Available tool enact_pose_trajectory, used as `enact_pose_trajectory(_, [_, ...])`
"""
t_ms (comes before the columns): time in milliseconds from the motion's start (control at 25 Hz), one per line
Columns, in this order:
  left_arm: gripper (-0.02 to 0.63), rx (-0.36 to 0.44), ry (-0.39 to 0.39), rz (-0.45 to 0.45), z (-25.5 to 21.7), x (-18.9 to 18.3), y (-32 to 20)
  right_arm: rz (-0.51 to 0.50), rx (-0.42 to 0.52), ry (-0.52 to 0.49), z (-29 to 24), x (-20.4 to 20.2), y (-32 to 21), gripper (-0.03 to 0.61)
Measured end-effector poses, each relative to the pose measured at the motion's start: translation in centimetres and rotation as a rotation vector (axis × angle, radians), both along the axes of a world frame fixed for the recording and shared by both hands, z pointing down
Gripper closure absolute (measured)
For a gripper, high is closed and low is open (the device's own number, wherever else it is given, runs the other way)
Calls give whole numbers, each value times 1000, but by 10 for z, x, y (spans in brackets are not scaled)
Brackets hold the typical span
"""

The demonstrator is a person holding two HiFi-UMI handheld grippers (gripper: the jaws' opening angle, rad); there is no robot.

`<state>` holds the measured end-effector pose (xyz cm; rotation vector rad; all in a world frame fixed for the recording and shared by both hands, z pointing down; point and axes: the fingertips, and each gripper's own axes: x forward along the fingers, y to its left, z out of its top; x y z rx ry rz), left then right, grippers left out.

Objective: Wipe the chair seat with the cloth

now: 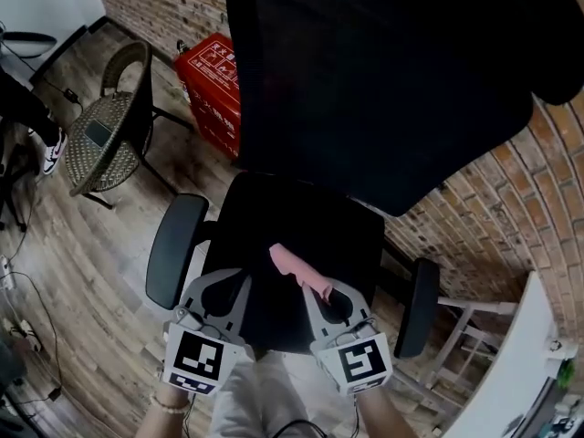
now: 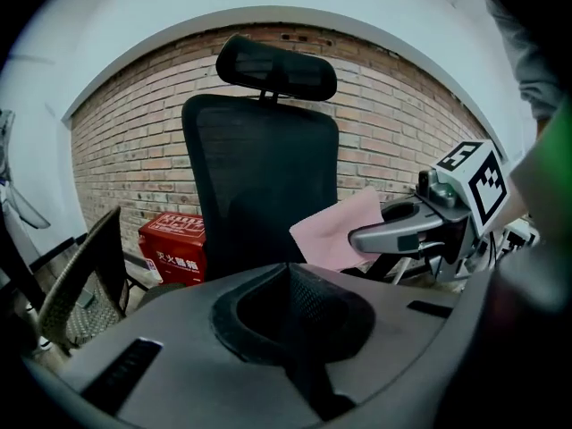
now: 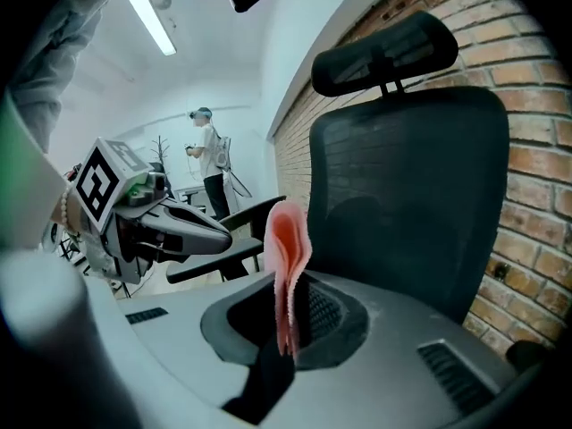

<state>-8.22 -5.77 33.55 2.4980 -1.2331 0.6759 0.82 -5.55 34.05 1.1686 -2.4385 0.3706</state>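
A black office chair stands against a brick wall, its seat (image 1: 301, 235) just ahead of both grippers. My right gripper (image 1: 311, 286) is shut on a pink cloth (image 1: 294, 265), which sticks out over the seat's front part. In the right gripper view the cloth (image 3: 286, 248) stands folded and upright between the jaws of that gripper (image 3: 288, 304). My left gripper (image 1: 239, 279) hovers beside it over the seat's front left, jaws together with nothing between them. The left gripper view shows its own jaws (image 2: 288, 273), the right gripper (image 2: 398, 233) and the cloth (image 2: 335, 231).
The chair's armrests (image 1: 176, 249) (image 1: 415, 304) flank the seat, and the tall backrest (image 1: 383, 89) rises behind it. A wicker chair (image 1: 105, 140) and a red box (image 1: 214, 85) stand at left. A white table (image 1: 511, 372) is at lower right. A person (image 3: 210, 164) stands far off.
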Motion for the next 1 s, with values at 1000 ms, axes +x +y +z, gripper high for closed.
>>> enact_pose_trajectory(1000, [595,-71,-10,-121,153,-31,-65,-160,-209,72,184,-92,-132,528])
